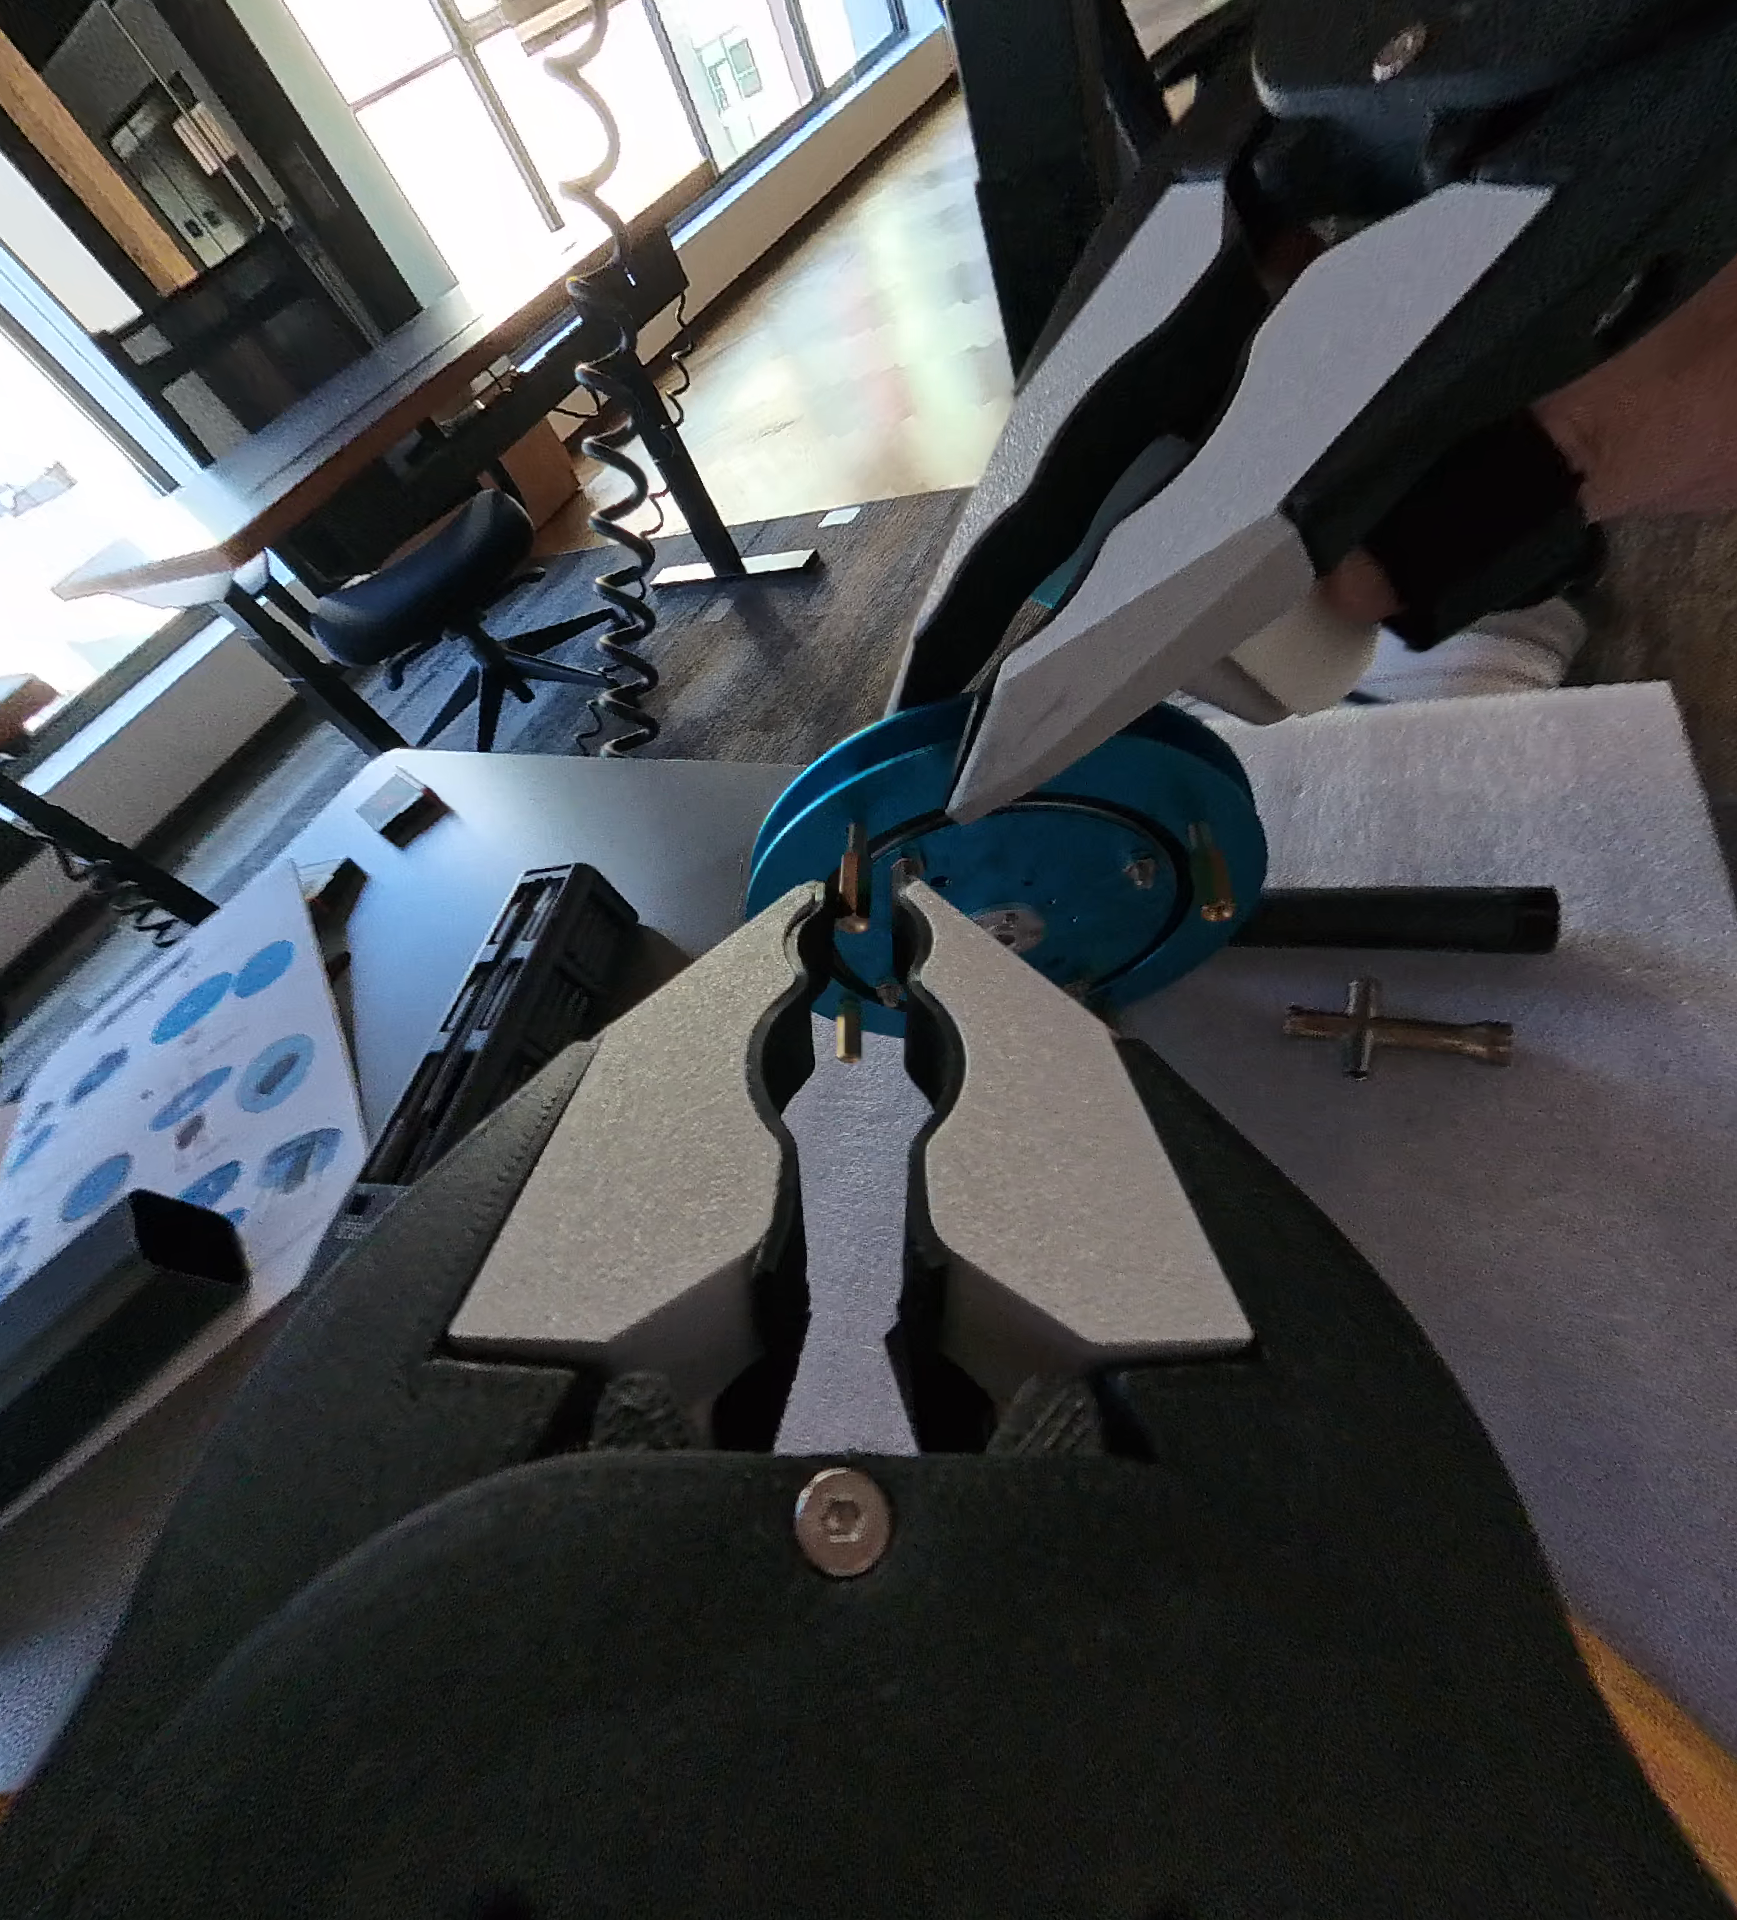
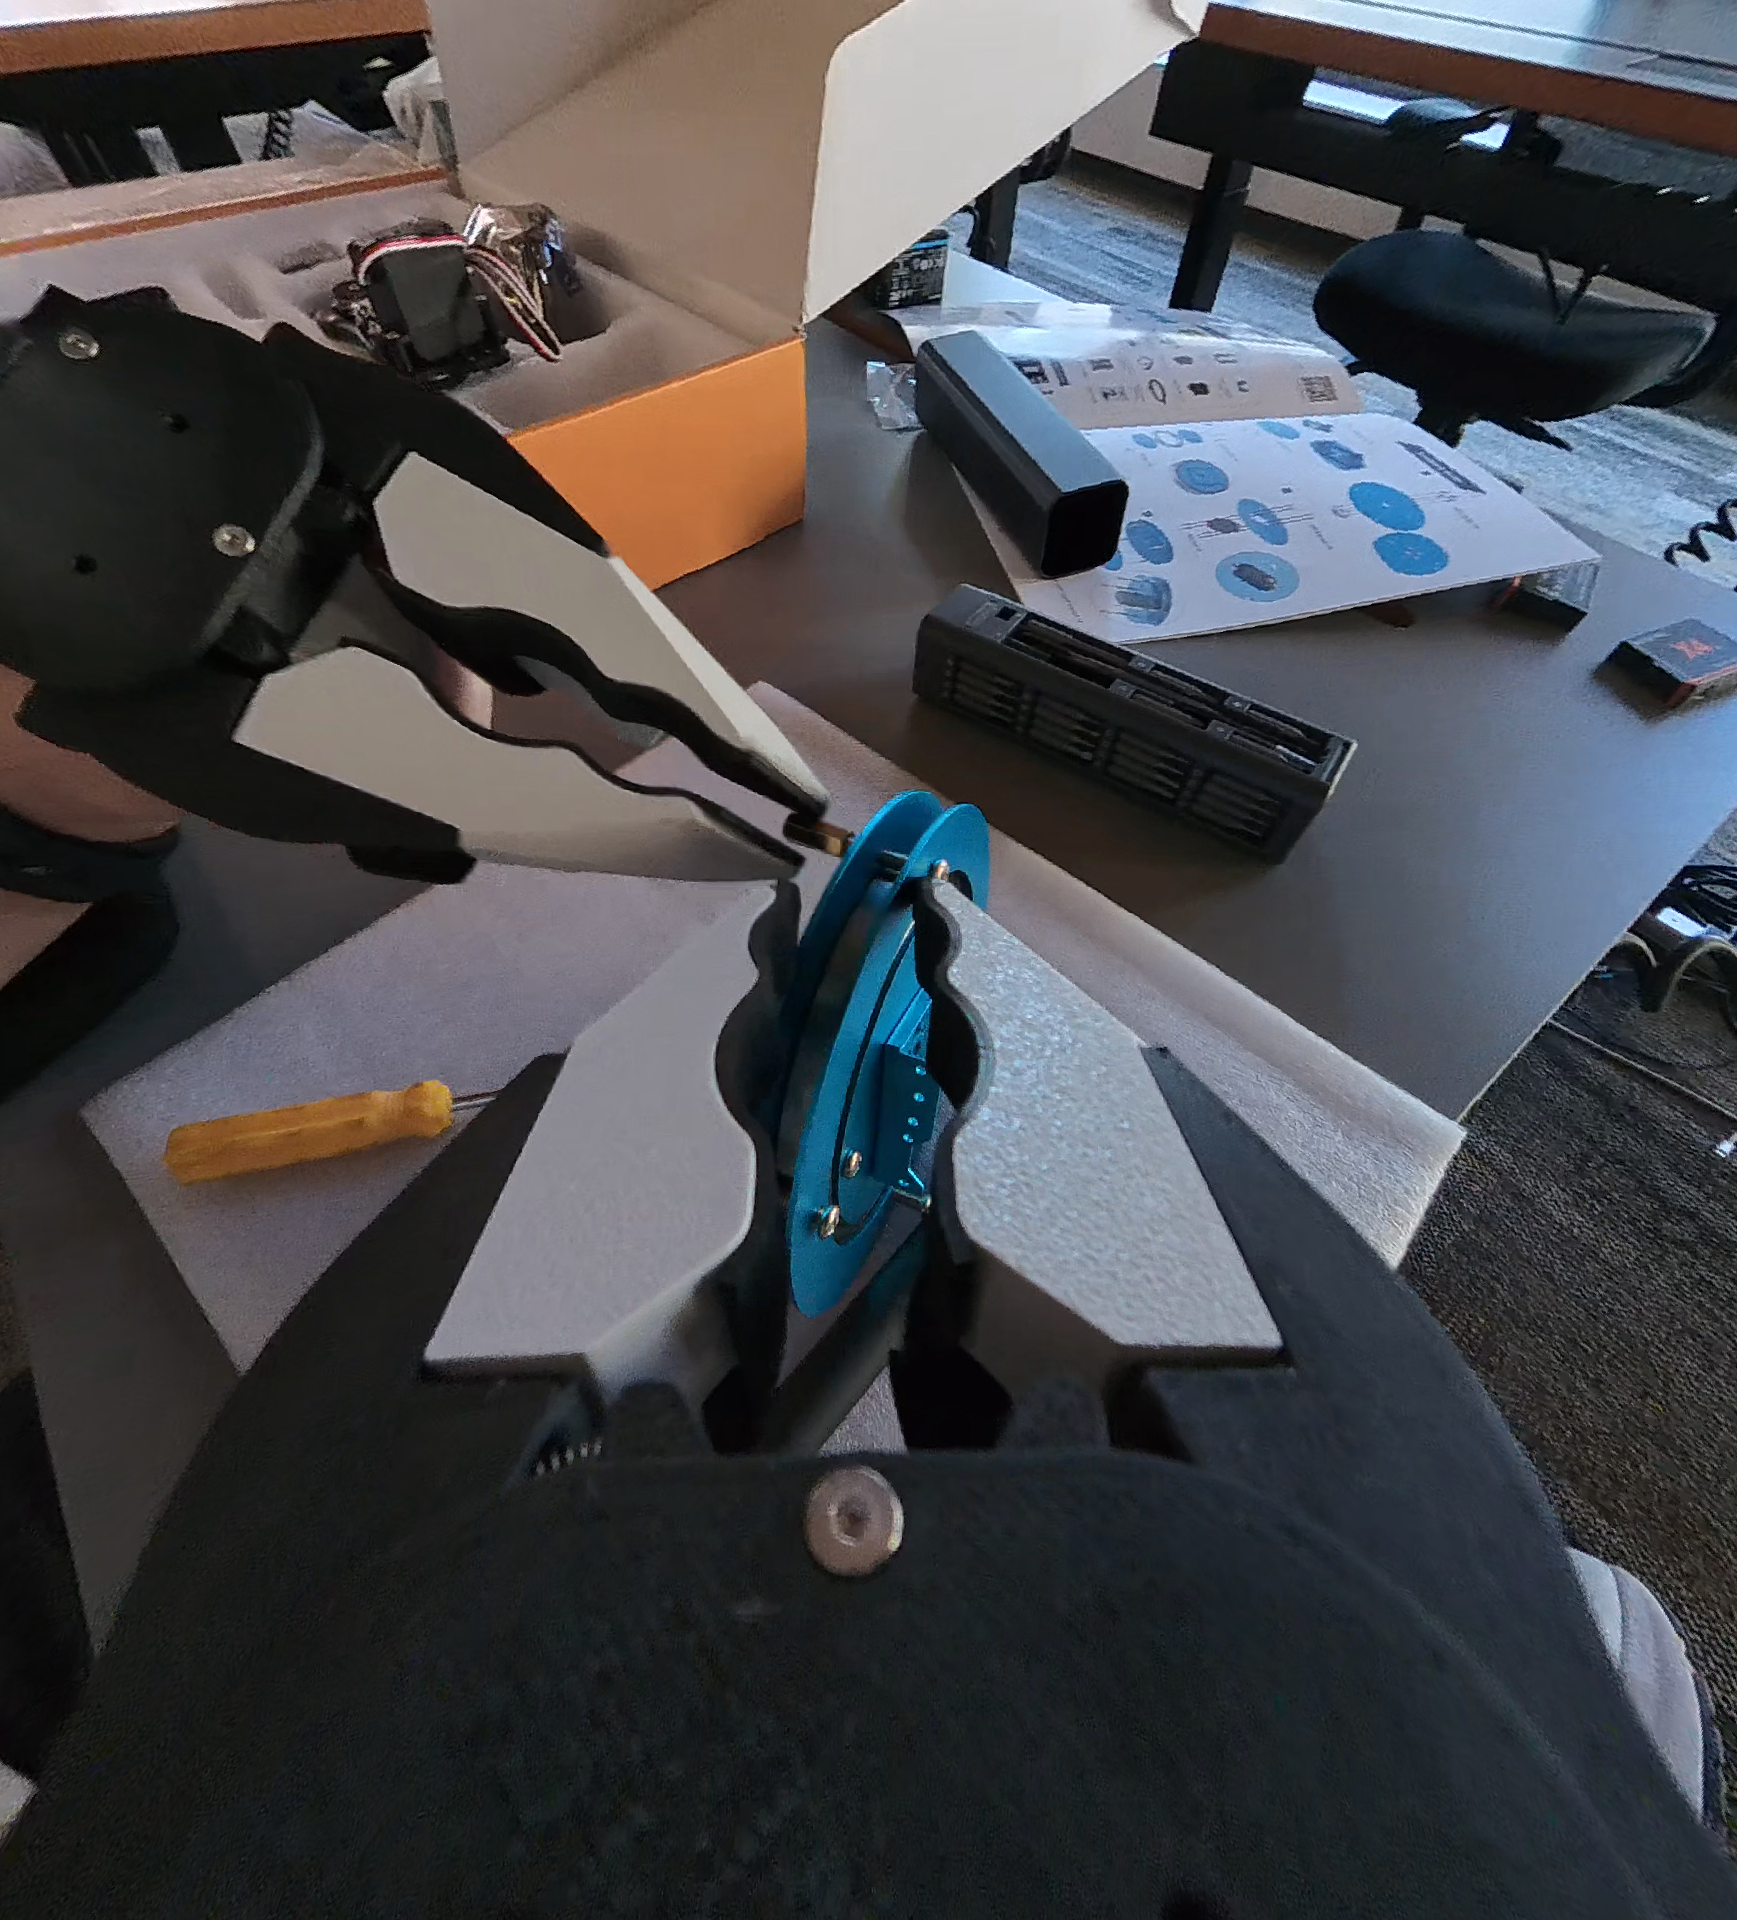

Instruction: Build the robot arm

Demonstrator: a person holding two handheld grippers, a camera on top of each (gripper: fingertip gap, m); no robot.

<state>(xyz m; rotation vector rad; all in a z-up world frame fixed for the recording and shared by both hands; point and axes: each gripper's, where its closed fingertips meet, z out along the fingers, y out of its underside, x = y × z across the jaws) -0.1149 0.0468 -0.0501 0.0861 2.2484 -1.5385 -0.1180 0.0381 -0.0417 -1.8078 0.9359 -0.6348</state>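
Observation:
A blue metal disc assembly (image 2: 843, 1049) with several brass standoffs on its face stands on edge above a white foam mat (image 1: 1466, 1247). My right gripper (image 2: 853, 904) is shut on the disc, one finger on each side of it. In the left wrist view the right gripper (image 1: 947, 758) comes down from the upper right onto the disc's (image 1: 1051, 894) rim. My left gripper (image 1: 859, 899) is shut on one brass standoff (image 1: 856, 883) at the disc's edge. In the right wrist view the left gripper (image 2: 804, 828) reaches in from the left, tips pinching that standoff (image 2: 828, 831).
On the mat lie a yellow screwdriver (image 2: 308, 1127), a metal cross wrench (image 1: 1399, 1029) and a black rod (image 1: 1404, 920). On the dark table are a black bit case (image 2: 1134, 717), a black square tube (image 2: 1020, 468), a printed sheet (image 2: 1311, 520), a small box (image 2: 1690, 660) and an open orange box (image 2: 666, 457). The tips of both grippers are at nearly the same place.

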